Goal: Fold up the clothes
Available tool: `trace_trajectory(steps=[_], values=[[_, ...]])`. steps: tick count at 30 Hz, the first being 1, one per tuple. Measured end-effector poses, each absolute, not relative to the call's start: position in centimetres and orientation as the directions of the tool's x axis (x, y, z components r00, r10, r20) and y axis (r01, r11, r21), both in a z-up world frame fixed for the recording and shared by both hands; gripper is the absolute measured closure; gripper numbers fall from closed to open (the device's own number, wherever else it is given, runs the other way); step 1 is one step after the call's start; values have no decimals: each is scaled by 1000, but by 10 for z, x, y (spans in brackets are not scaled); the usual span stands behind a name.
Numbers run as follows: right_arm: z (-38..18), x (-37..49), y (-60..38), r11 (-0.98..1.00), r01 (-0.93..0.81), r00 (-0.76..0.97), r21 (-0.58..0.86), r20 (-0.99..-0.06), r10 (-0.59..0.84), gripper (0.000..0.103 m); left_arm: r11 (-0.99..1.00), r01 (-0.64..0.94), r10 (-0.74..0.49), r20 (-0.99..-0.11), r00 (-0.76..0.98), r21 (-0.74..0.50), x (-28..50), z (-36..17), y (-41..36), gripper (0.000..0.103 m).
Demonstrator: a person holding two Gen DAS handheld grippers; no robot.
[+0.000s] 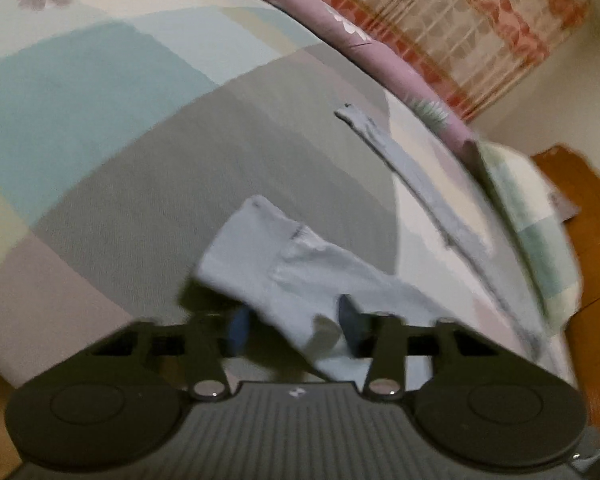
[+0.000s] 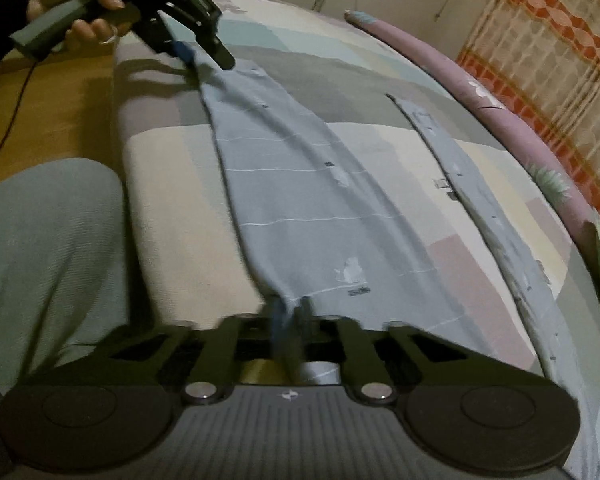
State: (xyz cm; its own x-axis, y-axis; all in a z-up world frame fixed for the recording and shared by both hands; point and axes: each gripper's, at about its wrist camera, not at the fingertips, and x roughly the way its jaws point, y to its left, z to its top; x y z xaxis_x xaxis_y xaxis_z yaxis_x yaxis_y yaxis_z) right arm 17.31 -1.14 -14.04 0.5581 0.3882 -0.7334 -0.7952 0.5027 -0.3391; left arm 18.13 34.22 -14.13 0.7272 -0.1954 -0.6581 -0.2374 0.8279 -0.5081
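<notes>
Both tongs, the left gripper point(image 2: 198, 54) and right gripper point(image 2: 290, 312), pinch opposite corners of the blue garment point(image 2: 300, 184), stretched along the mattress point(image 2: 172, 184) edge.

text: none legible | garment point(image 2: 300, 200): small dark print marks, too blurred

A bedroom in a home — the work surface is a bed point(image 2: 168, 184) under a pastel patchwork sheet point(image 1: 100, 92), with a mauve bolster point(image 2: 512, 116) along its far edge. Behind hangs a red-and-cream patterned curtain point(image 2: 560, 60), and wooden flooring point(image 1: 596, 216) shows past the bed's corner — plainly domestic.
</notes>
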Motion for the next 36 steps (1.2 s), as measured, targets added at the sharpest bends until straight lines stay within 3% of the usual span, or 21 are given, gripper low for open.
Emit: trace_trajectory(steps=[1,4,11,15,20,22,25,31,36], values=[[-141,171,-10,498,-793,565,-351,-731,384,100,843,-243,-173,-671,721,-479,182,-141,342,96],[-134,173,-10,504,-805,535,-312,-749,391,101,846,-258,-157,-681,715,-466,183,-138,346,97],[-109,181,-21,522,-836,437,-170,-782,445,101,914,-216,-95,-700,707,-342,178,-116,342,96],[-115,189,-21,535,-841,371,-76,-801,469,99,908,-263,-67,-734,676,-325,177,-123,352,86],[-102,180,-41,614,-785,438,-85,-777,452,75,931,-265,-18,-758,652,-251,164,-111,356,63],[-93,178,-65,689,-721,488,-76,-761,427,60,958,-251,60,-759,649,-139,158,-98,349,63],[-86,178,-114,813,-581,554,-28,-745,370,51,980,-189,168,-733,659,55,155,-79,326,62],[-93,186,-181,947,-318,603,36,-763,232,51,996,51,17,-720,694,72,171,-65,260,51],[-100,187,-192,970,-241,626,24,-760,175,48,983,171,-72,-739,670,59,201,-82,210,50]])
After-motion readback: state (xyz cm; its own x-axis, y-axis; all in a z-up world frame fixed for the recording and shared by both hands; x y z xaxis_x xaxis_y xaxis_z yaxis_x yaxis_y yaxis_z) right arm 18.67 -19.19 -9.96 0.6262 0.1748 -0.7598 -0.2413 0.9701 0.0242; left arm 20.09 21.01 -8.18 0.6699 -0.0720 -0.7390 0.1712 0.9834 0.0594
